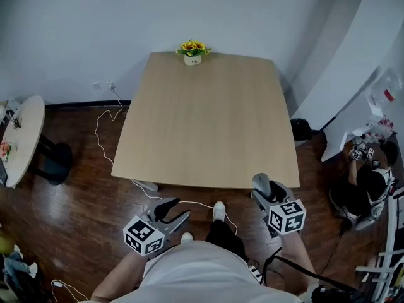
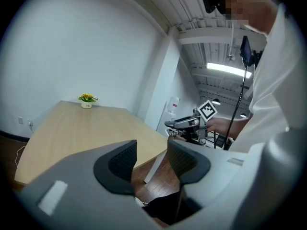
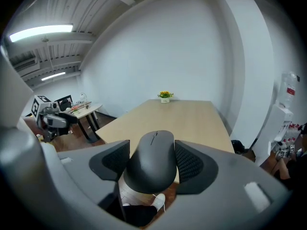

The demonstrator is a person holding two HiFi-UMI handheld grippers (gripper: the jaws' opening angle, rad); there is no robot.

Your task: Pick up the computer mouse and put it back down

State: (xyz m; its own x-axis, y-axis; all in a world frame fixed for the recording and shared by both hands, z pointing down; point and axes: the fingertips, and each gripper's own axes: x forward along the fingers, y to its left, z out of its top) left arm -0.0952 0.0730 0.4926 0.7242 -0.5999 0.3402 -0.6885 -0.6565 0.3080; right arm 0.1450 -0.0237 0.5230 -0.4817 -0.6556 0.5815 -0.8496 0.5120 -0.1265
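Our left claw: we hold the left gripper (image 2: 151, 155) low in front of us, above the wooden floor (image 1: 76, 213). Its jaws stand apart with nothing between them.
Our right claw: the right gripper (image 1: 266, 192) is closed on the computer mouse (image 3: 154, 153). One ribbed pad presses on each side of it.
Mouse: it is dark and smooth. We carry it in the air, off the table (image 1: 208, 125), and its front end points across the table top. In the head view it sits by the table's near right corner.
Below us: a white shoe (image 1: 218, 211) shows on the floor between the two claws. A thin white cable (image 1: 104, 128) runs from the wall past the table's left side.
Table: the pale wood top is bare apart from a small pot of yellow flowers (image 1: 192, 51) at the middle of its far edge, against the wall.
Left side: a round side table (image 1: 25, 137) stands well apart from the main one.
Right side: another person (image 1: 369, 182) sits low on the floor.
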